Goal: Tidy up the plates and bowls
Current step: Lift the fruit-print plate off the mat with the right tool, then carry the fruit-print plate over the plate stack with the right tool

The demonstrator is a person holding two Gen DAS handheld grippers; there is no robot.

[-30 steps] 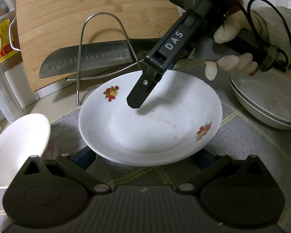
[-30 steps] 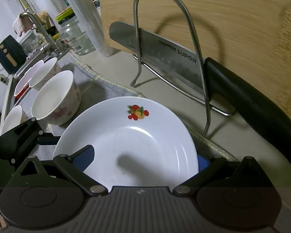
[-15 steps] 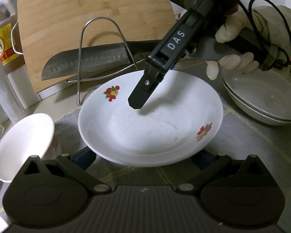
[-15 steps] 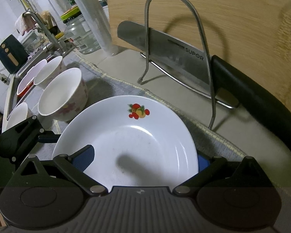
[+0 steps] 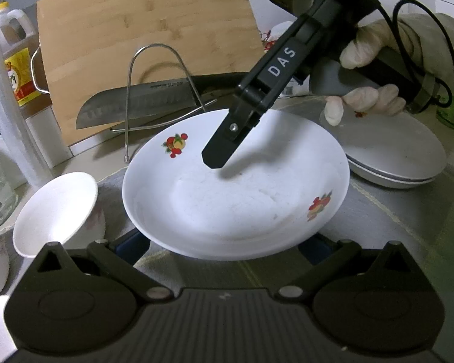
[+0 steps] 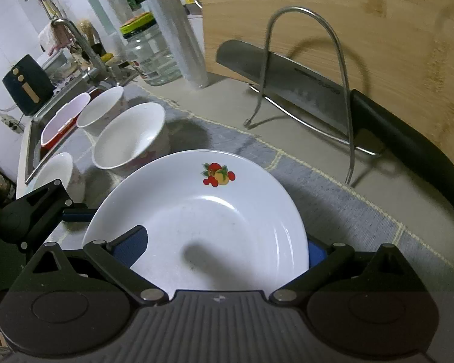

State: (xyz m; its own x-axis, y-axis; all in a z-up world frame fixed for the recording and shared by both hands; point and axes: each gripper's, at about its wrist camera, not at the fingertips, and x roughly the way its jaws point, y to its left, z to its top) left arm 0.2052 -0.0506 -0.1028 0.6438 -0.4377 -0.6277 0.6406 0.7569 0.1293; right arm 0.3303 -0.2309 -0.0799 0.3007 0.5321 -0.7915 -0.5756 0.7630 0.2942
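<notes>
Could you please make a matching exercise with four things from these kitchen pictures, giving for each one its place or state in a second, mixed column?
Things:
1. fruit-pattern plate
2. knife
3. cutting board
4. small white bowl

Places or states:
A. leaning upright behind the wire rack
B. lying across the wire rack, blade pointing left
C. held at two edges by both grippers
D. standing on the grey mat, left of the plate

Pairs: 1-C, 2-B, 3-A, 4-D

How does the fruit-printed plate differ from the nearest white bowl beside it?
The fruit-printed plate is wide and shallow; the white bowl is narrower and deep. The plate shows fruit prints inside; the bowl's inside is plain. The plate lies between tongs; nothing grips the bowl. Both are white and empty.
</notes>
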